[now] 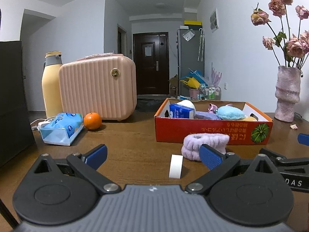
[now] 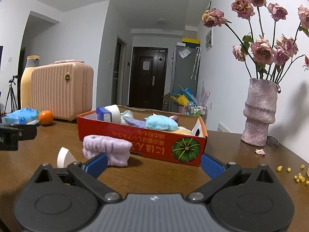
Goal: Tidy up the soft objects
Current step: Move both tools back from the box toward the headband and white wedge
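Headband [image 1: 205, 145], lilac & fluffy, lies on table [image 1: 131, 141] just ahead of left claw [image 1: 153, 155], touching front wall of red box [image 1: 212, 130]. Left claw wide open, nothing held; its right finger overlaps the headband in view, contact can't tell. Right claw [image 2: 154, 164] also wide open, empty; headband [image 2: 107, 151] sits ahead-left of it, by its left finger. White tape roll [image 1: 175, 166] stands btwn left claw's fingers. Blue plush [image 2: 161, 123] w/ other soft bits inside box [image 2: 139, 141] beyond. Orange [image 1: 92, 120] & tissue pack [image 1: 61, 128] far ahead-left.
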Tool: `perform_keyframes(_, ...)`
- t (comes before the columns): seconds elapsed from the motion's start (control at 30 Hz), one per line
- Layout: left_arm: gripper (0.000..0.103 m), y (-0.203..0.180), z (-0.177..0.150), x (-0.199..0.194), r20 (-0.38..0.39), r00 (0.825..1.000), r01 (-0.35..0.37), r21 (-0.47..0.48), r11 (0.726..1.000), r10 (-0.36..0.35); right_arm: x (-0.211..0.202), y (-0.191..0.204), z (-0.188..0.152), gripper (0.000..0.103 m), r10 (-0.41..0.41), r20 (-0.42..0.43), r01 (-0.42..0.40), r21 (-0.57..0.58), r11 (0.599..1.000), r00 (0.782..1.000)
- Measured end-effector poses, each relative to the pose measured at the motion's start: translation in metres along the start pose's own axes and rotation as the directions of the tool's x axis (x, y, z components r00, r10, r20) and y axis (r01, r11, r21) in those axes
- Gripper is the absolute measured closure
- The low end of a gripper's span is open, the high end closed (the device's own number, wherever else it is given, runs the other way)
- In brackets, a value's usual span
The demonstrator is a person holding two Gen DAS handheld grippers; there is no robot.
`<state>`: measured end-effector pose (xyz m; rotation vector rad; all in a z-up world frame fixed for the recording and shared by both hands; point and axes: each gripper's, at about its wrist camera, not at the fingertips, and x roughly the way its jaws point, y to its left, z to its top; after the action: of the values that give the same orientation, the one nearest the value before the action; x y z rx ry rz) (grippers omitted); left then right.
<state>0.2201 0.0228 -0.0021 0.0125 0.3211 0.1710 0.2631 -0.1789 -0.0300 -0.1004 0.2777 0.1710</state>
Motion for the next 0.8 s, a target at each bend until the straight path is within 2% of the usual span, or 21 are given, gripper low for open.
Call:
perform_keyframes(0.3,0.0,0.006,-0.004,-0.003,-0.021,0.999,0.036,-0.014,0.999,-0.036,-0.005,0.002,-0.001,0.0,0.017,-0.01,-0.017,-0.005,1.0,1.0)
perform_keyframes(0.5,0.0,0.007,-0.005,-0.002,-0.028,0.999,0.046,-0.021,0.999,-0.047,-0.006,0.001,-0.001,0.0,0.056,-0.023,-0.055,0.014,0.998,0.998)
perform_keyframes(0.73,0.0,0.009,-0.01,0.011,-0.083,0.994,0.074,0.004,0.997,-0.073,-0.005,0.001,-0.002,0.0,0.066,-0.05,-0.064,0.031,0.997,0.997)
perform_keyframes(0.8,0.0,0.009,-0.012,0.021,-0.125,0.988,0.096,0.005,0.995,-0.095,-0.005,0.0,-0.002,0.0,0.07,-0.057,-0.068,0.038,0.997,0.996)
